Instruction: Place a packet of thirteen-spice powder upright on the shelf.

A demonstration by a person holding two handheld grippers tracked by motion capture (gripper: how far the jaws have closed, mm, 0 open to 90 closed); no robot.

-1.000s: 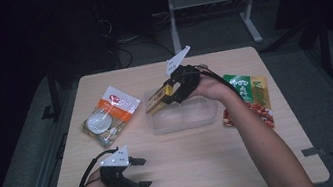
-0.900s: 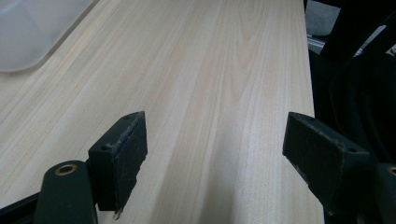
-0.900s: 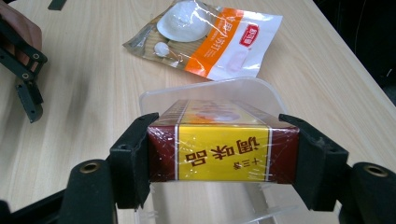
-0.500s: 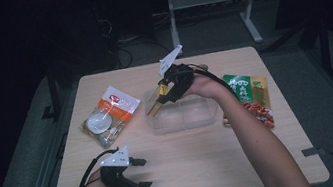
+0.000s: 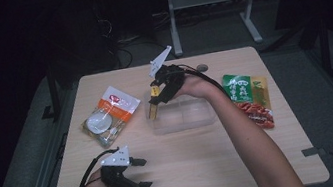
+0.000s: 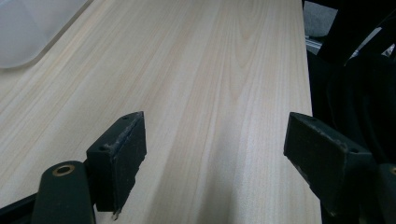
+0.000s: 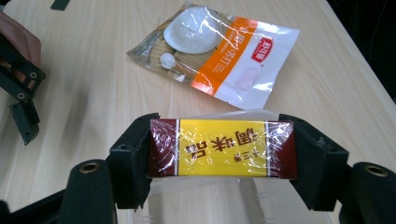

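Left gripper (image 5: 139, 173) rests at the near left of the table (image 5: 267, 168), jaws wide apart with nothing between them. Farther off at centre, the right gripper (image 5: 154, 106) is clamped on a yellow packet (image 7: 222, 148) and holds it over the left end of the clear box (image 5: 183, 116). Judged progress: packet picked up, not yet placed; the orange-and-white pouch (image 5: 109, 115) at left and the green-and-red pouch (image 5: 249, 98) at right remain outside the box.
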